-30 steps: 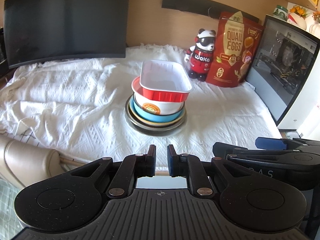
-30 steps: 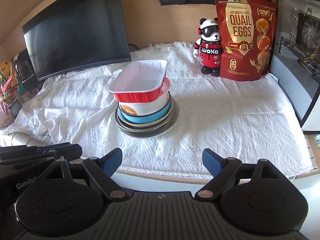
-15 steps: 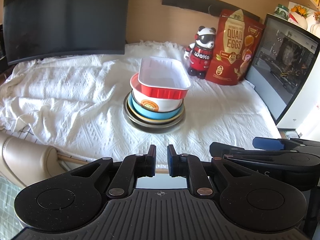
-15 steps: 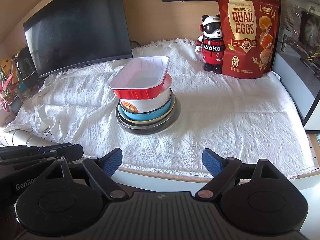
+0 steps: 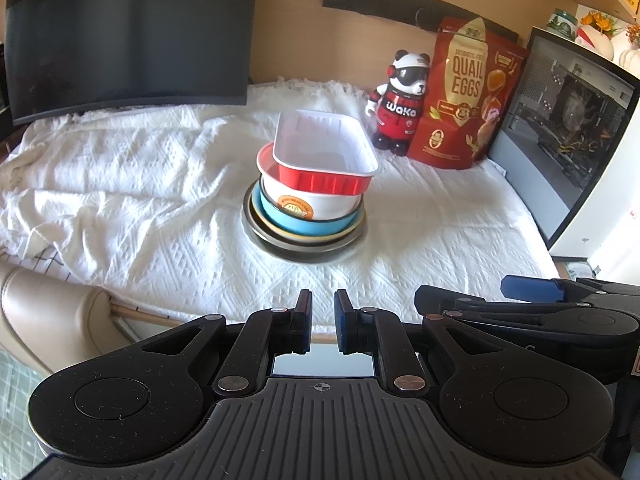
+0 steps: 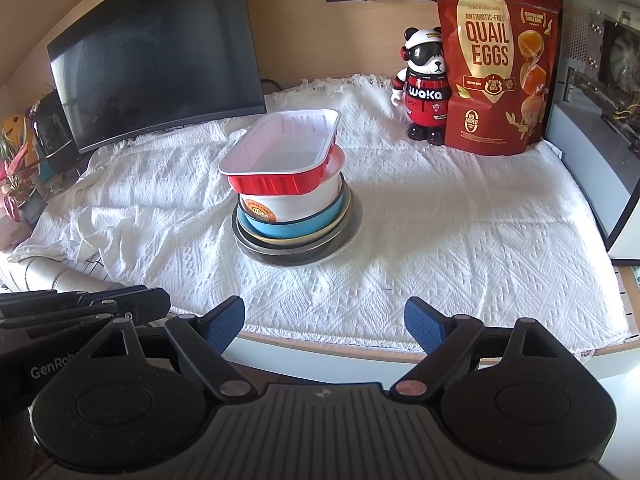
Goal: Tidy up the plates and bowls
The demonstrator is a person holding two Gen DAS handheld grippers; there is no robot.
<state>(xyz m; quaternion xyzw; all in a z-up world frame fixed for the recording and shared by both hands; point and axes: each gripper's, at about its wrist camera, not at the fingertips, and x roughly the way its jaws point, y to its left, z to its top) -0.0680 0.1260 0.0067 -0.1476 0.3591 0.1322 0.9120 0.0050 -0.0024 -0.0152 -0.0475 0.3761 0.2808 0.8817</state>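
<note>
White knitted cloth [image 6: 460, 248] covers wooden desk [image 6: 320, 344].

A white cloth [image 6: 440, 216] covers the desk. A dark monitor [image 6: 160, 60] stands at ten o'clock; a panda figure [image 6: 423, 88] touches, or nearly touches, a quail-egg pouch [image 6: 496, 68] at one o'clock.

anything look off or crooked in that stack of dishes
Yes: the red rectangular tray on top sits skewed on the round white bowl, overhanging its rim toward the monitor side. The bowls and plates beneath nest evenly. Nothing looks spilled or broken.
</note>
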